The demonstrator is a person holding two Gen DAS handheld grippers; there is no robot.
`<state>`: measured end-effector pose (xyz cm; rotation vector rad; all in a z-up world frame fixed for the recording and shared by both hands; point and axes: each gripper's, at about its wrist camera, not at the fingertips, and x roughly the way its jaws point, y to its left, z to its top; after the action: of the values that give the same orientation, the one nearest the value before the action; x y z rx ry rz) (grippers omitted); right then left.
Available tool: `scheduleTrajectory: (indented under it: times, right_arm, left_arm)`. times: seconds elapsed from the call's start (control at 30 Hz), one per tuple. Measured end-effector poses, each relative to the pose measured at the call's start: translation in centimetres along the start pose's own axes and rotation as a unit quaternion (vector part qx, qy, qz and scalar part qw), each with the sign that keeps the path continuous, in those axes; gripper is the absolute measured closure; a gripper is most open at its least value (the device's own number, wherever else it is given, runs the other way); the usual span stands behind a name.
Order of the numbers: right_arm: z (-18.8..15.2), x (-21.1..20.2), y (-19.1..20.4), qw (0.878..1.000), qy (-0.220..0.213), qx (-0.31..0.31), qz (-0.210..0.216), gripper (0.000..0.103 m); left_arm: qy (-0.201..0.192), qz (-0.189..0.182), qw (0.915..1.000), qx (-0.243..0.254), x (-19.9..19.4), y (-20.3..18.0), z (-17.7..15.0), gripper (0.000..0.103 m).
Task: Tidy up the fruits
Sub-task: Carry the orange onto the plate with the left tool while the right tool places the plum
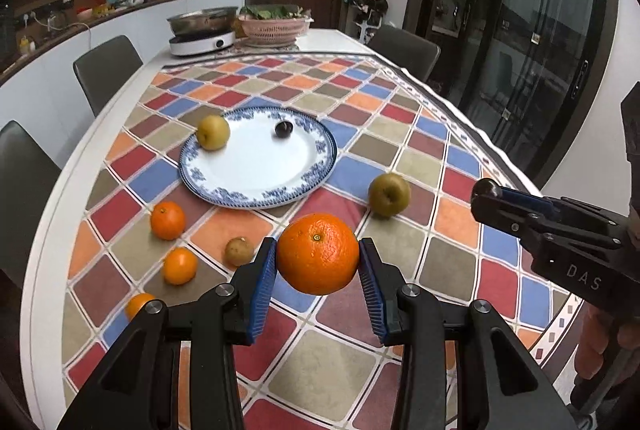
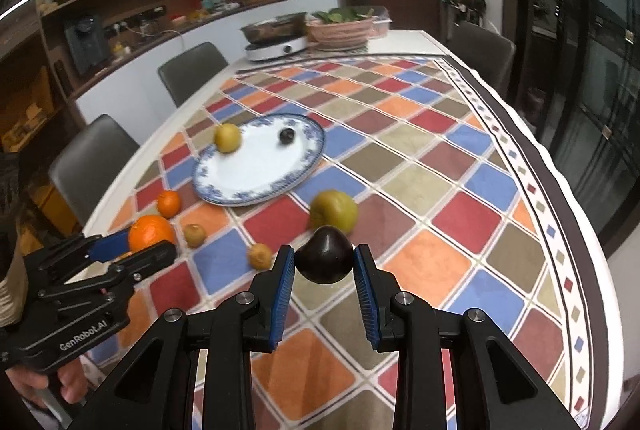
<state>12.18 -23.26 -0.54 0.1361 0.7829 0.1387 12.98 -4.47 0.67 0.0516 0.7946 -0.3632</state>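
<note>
My left gripper point(image 1: 319, 256) is shut on a large orange point(image 1: 318, 253), held above the checked tablecloth; the same orange point(image 2: 151, 232) shows at the left of the right wrist view. My right gripper point(image 2: 324, 262) is shut on a dark plum point(image 2: 325, 259), which appears at the right of the left wrist view as the dark plum point(image 1: 485, 188). Farther back lies a blue-rimmed white plate point(image 1: 256, 186) holding a yellow pear point(image 1: 213, 132) and a dark plum point(image 1: 283, 129). A green pear point(image 1: 389, 194) lies on the cloth to the plate's right.
Small oranges point(image 1: 167, 220) point(image 1: 179, 265) point(image 1: 138, 304) and a brownish fruit point(image 1: 239, 251) lie on the cloth at the left. An induction cooker with a pan point(image 1: 202, 30) and a pink basket of greens point(image 1: 274, 24) stand at the far end. Chairs point(image 1: 106, 68) line the table.
</note>
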Motion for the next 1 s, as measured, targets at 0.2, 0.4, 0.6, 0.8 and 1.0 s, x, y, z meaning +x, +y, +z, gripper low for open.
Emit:
scheduleTrajectory:
  times: [0.2,0.4,0.6,0.8,1.0]
  right_arm:
    - [1.8,-0.5,1.5,0.999,-0.013,-0.019,0.023,0.071]
    - [3.8,-0.5,2.7,0.998,-0.021,-0.031,0.045,0.071]
    - [6.2,0.6,3.8,0.997,-0.018,-0.05,0.063,0.071]
    - [8.6,2.5,4.5,0.995,-0.011,-0.068,0.074,0.071]
    - [10.8,5.5,4.8,0.994,0.003,-0.08,0.077,0.071]
  left_arm:
    - [-0.017,0.002,0.9998,-0.008,-1.4,0.7,1.7,0.063]
    - [-0.031,0.006,0.9995,-0.005,-2.0,1.5,3.9,0.063]
    - [-0.035,0.012,0.9993,-0.008,-1.3,2.7,6.1,0.063]
    - [-0.024,0.014,0.9996,-0.005,0.6,3.9,7.8,0.063]
    - [-0.013,0.017,0.9998,-0.005,3.0,5.3,9.1,0.063]
